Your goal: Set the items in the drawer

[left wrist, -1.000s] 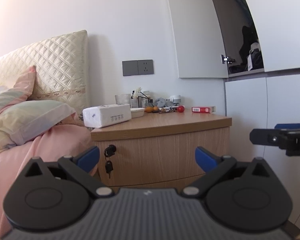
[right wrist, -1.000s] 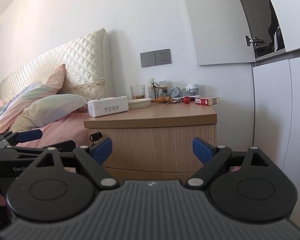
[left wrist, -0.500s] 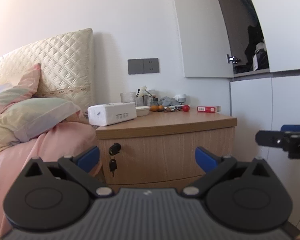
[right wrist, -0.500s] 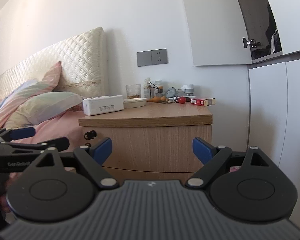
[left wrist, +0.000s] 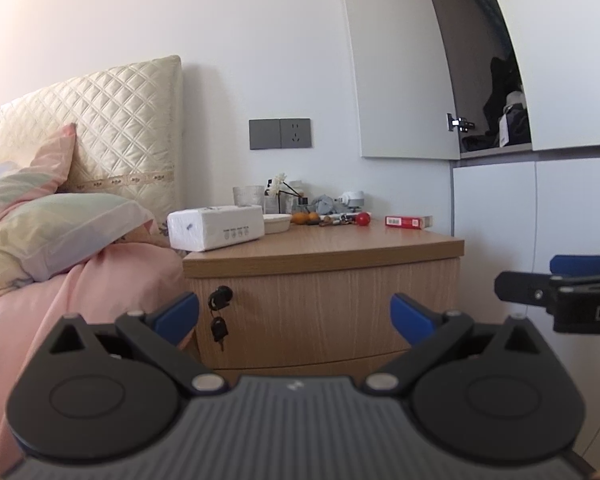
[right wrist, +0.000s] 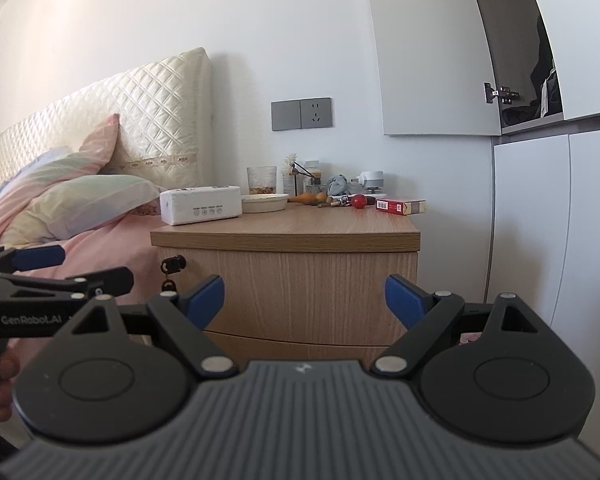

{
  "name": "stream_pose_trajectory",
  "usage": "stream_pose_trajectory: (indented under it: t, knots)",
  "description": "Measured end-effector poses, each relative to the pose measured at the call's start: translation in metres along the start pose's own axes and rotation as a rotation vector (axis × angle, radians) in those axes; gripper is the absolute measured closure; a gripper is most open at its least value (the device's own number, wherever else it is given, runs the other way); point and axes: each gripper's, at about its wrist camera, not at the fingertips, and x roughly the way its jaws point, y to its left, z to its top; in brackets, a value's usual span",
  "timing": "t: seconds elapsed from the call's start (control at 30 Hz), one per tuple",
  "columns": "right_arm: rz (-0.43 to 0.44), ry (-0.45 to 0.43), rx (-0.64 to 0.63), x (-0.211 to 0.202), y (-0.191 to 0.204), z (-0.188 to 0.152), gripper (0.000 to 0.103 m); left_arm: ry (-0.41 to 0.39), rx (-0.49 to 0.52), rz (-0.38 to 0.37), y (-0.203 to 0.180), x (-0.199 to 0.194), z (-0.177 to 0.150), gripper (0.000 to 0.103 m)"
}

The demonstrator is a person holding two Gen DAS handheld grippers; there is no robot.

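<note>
While both my tongs hang in front of the nightstand (left wrist: 324, 256), neither holds anything. My left gripper (left wrist: 295, 314) has its blue fingertips (left wrist: 178, 312) spread wide, the closed top drawer (left wrist: 332, 304) showing in the gap between them. My right gripper (right wrist: 305, 300) is spread just as wide, facing the same drawer front (right wrist: 300, 284). From the right wrist view, the left tongs sit at nine o'clock; from the left wrist view, the right tongs sit at three o'clock.

A key (left wrist: 219, 330) hangs from the lock (left wrist: 220, 294) at the drawer's upper left corner. On the nightstand top, a white tissue pack (left wrist: 216, 227) lies at the left. Behind and to its right sit a shallow dish (right wrist: 265, 202), a glass (right wrist: 262, 180), a red ball (right wrist: 359, 201) and a red box (right wrist: 400, 205) at the far right, all well apart from my fingers. Bedding (left wrist: 60, 248) lies at nine o'clock of the nightstand.
</note>
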Motion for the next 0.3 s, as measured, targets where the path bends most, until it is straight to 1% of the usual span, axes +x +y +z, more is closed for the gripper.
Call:
stream_pose_trajectory:
  t: [0.3]
  knots:
    - [-0.003, -0.001, -0.006, -0.0008, 0.0000, -0.0005, 0.014, 0.008, -0.001, -0.013, -0.0008, 0.0001, -0.0012, 0.000]
